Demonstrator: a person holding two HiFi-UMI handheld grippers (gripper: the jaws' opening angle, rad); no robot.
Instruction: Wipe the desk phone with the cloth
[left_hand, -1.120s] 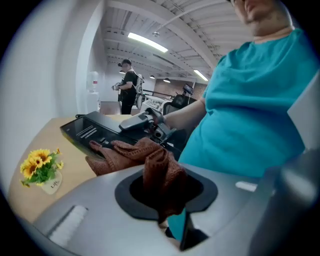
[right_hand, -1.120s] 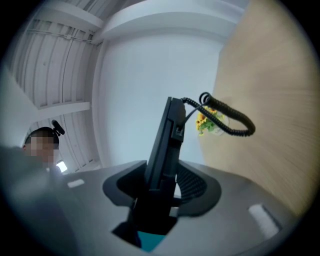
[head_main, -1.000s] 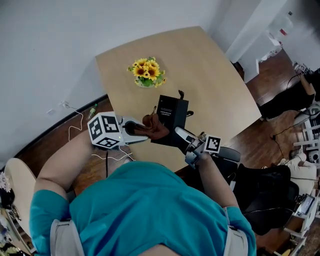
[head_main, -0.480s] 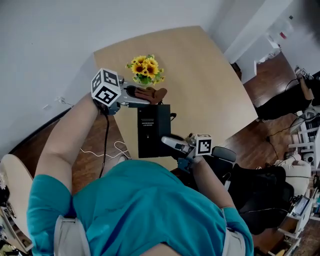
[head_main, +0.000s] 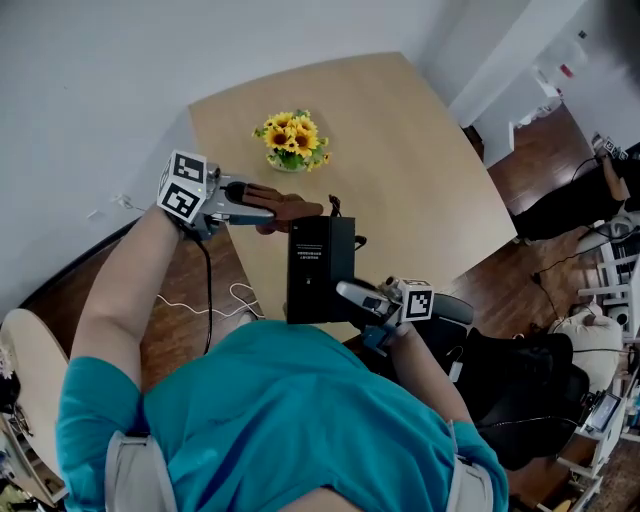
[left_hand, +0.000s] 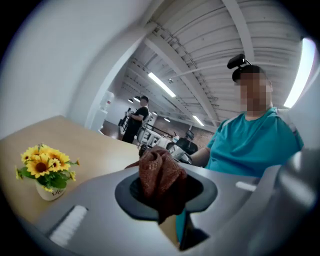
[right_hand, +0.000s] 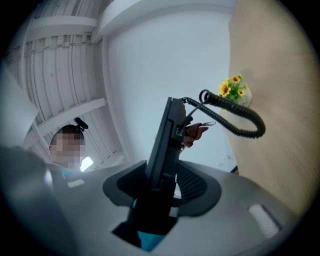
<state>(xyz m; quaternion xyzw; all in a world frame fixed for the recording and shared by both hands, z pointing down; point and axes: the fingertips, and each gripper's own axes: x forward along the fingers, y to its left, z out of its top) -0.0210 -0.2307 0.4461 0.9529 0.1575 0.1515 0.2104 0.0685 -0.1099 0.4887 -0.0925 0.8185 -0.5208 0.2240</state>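
Brown knitted cloth (left_hand: 160, 172) sits bunched in our left tongs (head_main: 272, 208), which are closed tight on it, just beside the top end of the black desk phone (head_main: 320, 268). Our right tongs (head_main: 352, 293) clamp the phone's lower edge, holding it raised over the table's (head_main: 420, 150) near edge, apparently so the cloth can reach it. A printed label faces us, and its coiled cord (right_hand: 235, 117) loops free.
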